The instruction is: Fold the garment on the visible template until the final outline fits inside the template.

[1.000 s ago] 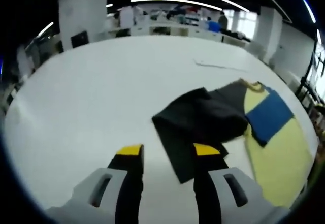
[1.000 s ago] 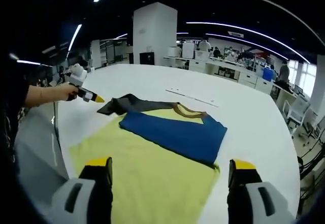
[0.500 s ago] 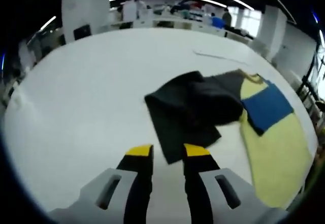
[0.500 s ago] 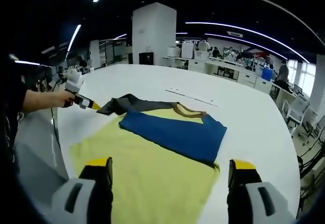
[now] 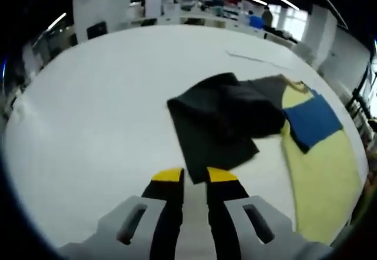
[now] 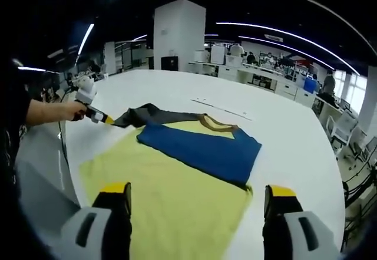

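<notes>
Garment is lying on the white bench, part on and part off the yellow template: the blue panel is sitting folded over the template's far end, while the dark sleeve is spilling past the template edge onto bare bench, which is likely why the left tongs are coming in at the sleeve's near corner, jaws almost together with the corner just ahead of the tips; cannot tell if cloth is actually caught between them. Right tongs are hanging spread wide above the near end of the template, grasping nothing, probably waiting. Sleeve is looking limp, matte, softly rumpled; blue panel is lying flat with crisp straight edges, a tan neckband curving at its far side; template is looking thin, flat, smooth
</notes>
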The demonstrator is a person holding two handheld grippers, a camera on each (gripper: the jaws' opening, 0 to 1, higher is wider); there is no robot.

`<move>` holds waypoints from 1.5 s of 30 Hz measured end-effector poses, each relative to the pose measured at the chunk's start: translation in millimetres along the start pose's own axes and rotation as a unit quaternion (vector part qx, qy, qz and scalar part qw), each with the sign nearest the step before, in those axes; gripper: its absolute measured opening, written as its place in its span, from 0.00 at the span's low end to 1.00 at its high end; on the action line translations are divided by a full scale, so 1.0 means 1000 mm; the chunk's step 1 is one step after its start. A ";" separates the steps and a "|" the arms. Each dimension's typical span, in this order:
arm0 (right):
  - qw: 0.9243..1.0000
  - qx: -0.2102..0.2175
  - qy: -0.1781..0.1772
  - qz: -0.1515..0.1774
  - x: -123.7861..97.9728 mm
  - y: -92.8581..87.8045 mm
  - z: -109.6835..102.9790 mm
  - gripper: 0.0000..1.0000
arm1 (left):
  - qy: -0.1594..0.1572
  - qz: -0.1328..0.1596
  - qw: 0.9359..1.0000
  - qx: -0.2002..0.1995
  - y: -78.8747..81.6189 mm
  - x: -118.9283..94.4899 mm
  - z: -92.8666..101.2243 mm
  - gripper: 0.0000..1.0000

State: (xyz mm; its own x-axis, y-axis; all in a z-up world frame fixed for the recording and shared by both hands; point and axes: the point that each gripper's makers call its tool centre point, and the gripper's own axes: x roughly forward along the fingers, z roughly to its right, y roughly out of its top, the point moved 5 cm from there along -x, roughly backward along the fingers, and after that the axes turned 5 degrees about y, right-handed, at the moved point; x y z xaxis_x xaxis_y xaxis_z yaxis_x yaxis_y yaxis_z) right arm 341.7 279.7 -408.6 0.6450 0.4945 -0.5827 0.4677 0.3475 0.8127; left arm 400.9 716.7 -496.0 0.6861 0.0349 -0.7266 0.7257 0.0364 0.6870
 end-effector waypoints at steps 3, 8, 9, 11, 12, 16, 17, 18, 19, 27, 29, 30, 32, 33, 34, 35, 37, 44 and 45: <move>1.000 0.002 -0.001 0.000 0.001 -0.001 0.001 0.94 | 0.000 0.000 1.000 -0.007 0.000 0.000 0.001 0.08; 1.000 0.003 -0.001 -0.002 0.000 -0.002 0.001 0.94 | -0.002 -0.002 1.000 -0.004 0.001 0.001 0.000 0.03; 1.000 0.003 0.000 -0.003 0.000 -0.003 0.001 0.94 | -0.003 -0.005 1.000 0.007 0.002 0.001 -0.001 0.00; 1.000 0.003 0.002 -0.004 0.000 -0.003 0.000 0.94 | 0.005 -0.013 1.000 0.023 0.003 0.000 -0.005 0.00; 1.000 0.003 0.003 -0.004 0.000 -0.003 0.000 0.94 | 0.004 -0.012 1.000 0.022 0.004 0.000 -0.006 0.00; 1.000 0.002 0.004 -0.003 0.000 -0.003 -0.001 0.94 | 0.005 -0.001 1.000 0.019 0.009 -0.003 -0.019 0.00; 1.000 0.002 0.003 -0.003 0.000 -0.003 -0.001 0.94 | 0.009 0.001 1.000 0.022 0.011 -0.004 -0.024 0.00; 1.000 0.001 0.003 -0.004 0.000 -0.003 0.000 0.94 | 0.010 0.003 1.000 0.024 0.013 -0.004 -0.027 0.00; 1.000 0.001 0.003 -0.004 0.000 -0.003 0.000 0.94 | 0.013 0.006 1.000 0.025 0.015 -0.005 -0.031 0.00; 1.000 0.002 0.003 -0.002 0.000 -0.002 0.000 0.95 | 0.029 0.007 0.999 0.042 0.023 -0.001 -0.059 0.00; 1.000 0.004 0.002 -0.003 0.000 -0.003 0.000 0.95 | 0.034 -0.004 0.999 0.040 0.021 0.002 -0.067 0.00; 1.000 0.005 0.001 -0.003 0.000 -0.003 0.000 0.95 | 0.040 -0.007 0.998 0.038 0.021 0.004 -0.072 0.00; 1.000 0.008 0.001 -0.003 0.000 -0.003 0.001 0.95 | 0.045 -0.012 0.998 0.031 0.021 0.007 -0.079 0.00; 1.000 0.008 0.001 -0.004 0.000 -0.004 0.001 0.95 | 0.047 -0.011 0.998 0.028 0.021 0.007 -0.081 0.00; 1.000 0.008 0.001 -0.004 0.000 -0.004 0.001 0.95 | 0.049 -0.010 0.998 0.028 0.022 0.009 -0.084 0.00; 1.000 0.008 0.001 -0.005 0.000 -0.004 0.001 0.95 | 0.051 -0.010 0.998 0.030 0.022 0.010 -0.086 0.00; 1.000 0.008 0.000 -0.006 0.001 -0.004 0.002 0.95 | 0.058 -0.011 0.998 0.031 0.023 0.012 -0.090 0.00; 1.000 0.011 -0.001 -0.007 0.001 -0.003 0.002 0.94 | 0.095 -0.012 0.994 0.059 0.031 0.015 -0.107 0.00; 1.000 0.011 0.000 -0.007 0.001 -0.003 0.002 0.94 | 0.097 -0.009 0.994 0.056 0.033 0.015 -0.110 0.00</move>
State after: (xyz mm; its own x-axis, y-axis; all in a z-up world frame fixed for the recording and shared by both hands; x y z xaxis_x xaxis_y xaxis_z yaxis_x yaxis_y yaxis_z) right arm 341.7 277.6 -411.6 0.6378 0.4902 -0.5941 0.4902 0.3366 0.8040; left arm 429.1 828.0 -484.2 0.6574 0.2280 -0.7182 0.7470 -0.0719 0.6610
